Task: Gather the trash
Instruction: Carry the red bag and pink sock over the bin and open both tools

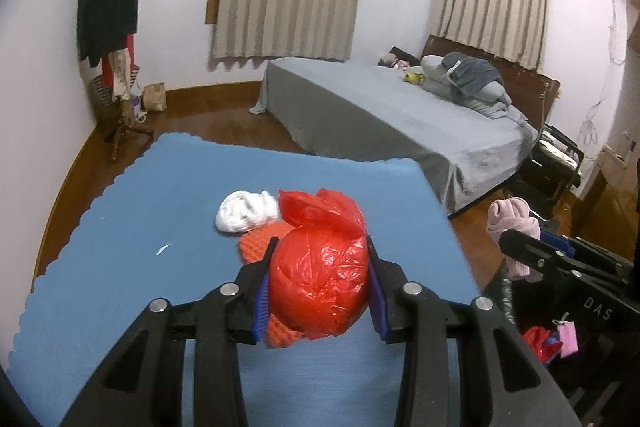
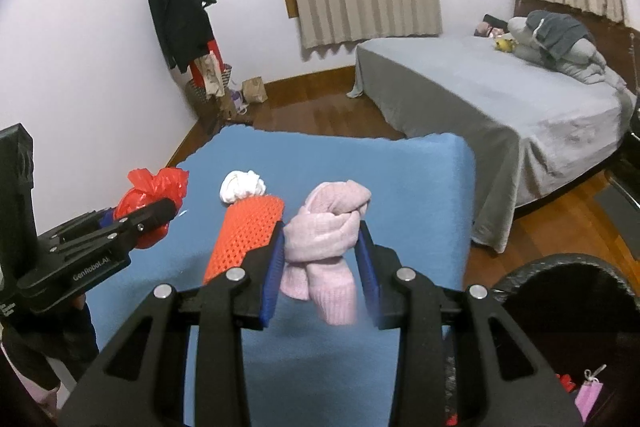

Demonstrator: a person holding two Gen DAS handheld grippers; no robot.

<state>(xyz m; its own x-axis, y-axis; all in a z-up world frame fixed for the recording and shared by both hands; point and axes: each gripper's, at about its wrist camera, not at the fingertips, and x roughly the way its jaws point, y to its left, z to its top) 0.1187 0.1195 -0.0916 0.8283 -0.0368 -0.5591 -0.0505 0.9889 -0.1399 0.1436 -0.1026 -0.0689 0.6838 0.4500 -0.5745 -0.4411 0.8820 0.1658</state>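
My left gripper (image 1: 320,249) is shut on a knotted red plastic bag (image 1: 320,275) and holds it above the blue table (image 1: 120,227); it also shows in the right wrist view (image 2: 150,205). My right gripper (image 2: 322,231) is shut on a knotted pink sock bundle (image 2: 328,231), seen at the right of the left wrist view (image 1: 510,217). An orange foam net roll (image 2: 244,231) and a white crumpled cloth (image 2: 242,187) lie on the table.
A black bin (image 2: 568,307) stands at the table's right, with red and pink items inside (image 1: 552,339). A grey bed (image 1: 380,107) lies beyond. A coat rack (image 1: 116,27) stands in the far left corner. A small white scrap (image 1: 163,249) lies on the table.
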